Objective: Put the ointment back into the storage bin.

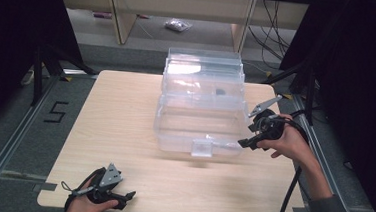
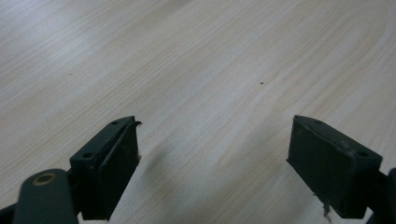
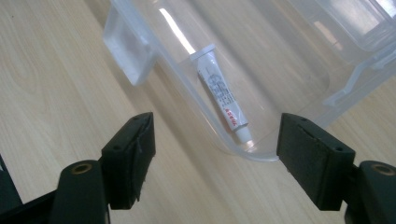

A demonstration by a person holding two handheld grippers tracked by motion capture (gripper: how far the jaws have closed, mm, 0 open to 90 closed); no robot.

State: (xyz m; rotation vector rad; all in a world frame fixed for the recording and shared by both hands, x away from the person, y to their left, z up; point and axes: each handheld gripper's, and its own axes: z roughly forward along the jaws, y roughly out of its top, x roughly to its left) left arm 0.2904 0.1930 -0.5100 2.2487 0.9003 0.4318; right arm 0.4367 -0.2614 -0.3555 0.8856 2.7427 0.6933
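Observation:
A clear plastic box (image 1: 175, 120) with its lid tipped back stands in the middle of the wooden table (image 1: 119, 131). A small white tube (image 3: 223, 100) with red print lies inside it against the near wall, by the front latch tab (image 3: 128, 51). My right gripper (image 1: 246, 141) hovers at the box's right front corner and points at it. In the right gripper view its jaws (image 3: 217, 130) stand open, and the rounded corner shows between them with neither pad touching it. My left gripper (image 1: 127, 198) rests near the table's front left edge, open (image 2: 215, 140) over bare wood.
The box's raised lid (image 1: 203, 67) stands at the back. Black frame posts (image 1: 37, 75) flank the table on both sides. A cable (image 1: 290, 193) trails from the right gripper over the front edge. Floor rails run along the table's left and right.

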